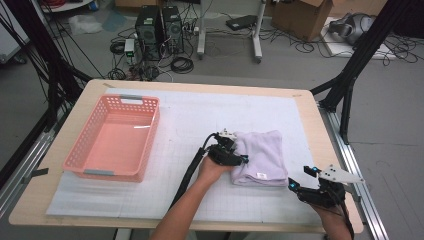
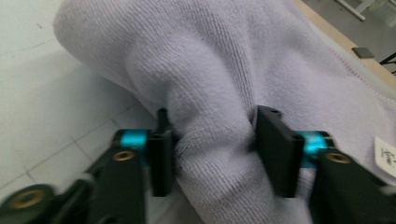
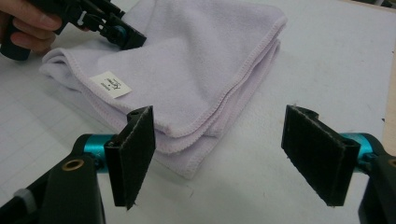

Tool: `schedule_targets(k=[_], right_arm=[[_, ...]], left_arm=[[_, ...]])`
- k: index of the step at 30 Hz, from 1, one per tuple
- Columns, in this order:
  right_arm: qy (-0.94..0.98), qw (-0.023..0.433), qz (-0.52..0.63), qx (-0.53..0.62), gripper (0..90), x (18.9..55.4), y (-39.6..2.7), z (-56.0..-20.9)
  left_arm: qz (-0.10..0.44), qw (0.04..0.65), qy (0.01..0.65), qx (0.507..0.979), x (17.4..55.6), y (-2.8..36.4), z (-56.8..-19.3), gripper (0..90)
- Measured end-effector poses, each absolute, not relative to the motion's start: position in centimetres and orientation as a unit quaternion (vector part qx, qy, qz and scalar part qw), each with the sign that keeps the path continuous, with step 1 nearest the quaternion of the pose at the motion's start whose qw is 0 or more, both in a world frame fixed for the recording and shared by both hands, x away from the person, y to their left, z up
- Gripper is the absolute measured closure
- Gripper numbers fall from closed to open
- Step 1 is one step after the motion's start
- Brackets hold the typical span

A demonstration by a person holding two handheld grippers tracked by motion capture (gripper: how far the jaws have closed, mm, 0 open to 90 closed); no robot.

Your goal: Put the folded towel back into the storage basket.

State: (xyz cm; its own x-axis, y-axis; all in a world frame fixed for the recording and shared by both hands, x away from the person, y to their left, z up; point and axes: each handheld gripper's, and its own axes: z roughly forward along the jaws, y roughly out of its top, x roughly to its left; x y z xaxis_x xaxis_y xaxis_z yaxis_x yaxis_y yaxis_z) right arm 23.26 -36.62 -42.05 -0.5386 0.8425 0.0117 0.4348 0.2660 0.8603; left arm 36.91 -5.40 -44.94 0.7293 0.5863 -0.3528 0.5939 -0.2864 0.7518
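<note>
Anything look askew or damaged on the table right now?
Nothing stands out. The folded lilac towel lies flat and intact, bunched only where the left gripper pinches it. The pink basket sits upright; the right gripper hangs open beside the towel.

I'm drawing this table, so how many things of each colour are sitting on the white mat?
Pink: 1, the basket
Purple: 1, the folded towel
Black: 2, the left hand-held gripper pinching the towel, and the right hand-held gripper open beside it
Total: 4
</note>
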Motion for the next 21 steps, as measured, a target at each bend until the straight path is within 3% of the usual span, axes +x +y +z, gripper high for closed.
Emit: schedule_targets(k=[2, 7, 21], right_arm=[[0.762, 0.234, 0.435, 0.42, 25.1, 23.3, -36.7, -42.1], [0.761, 0.23, 0.435, 0.423, 25.1, 23.3, -36.6, -42.2], [0.754, 0.24, 0.442, 0.423, 23.6, 23.1, -36.9, -41.9]], left_arm=[[-0.01, 0.479, 0.368, 0.797, 36.9, -5.2, -44.8, 67.1], [0.002, 0.486, 0.351, 0.8, 36.7, -4.8, -44.6, 73.3], [0.048, 0.539, 0.294, 0.788, 35.3, -1.3, -42.8, 75.3]])
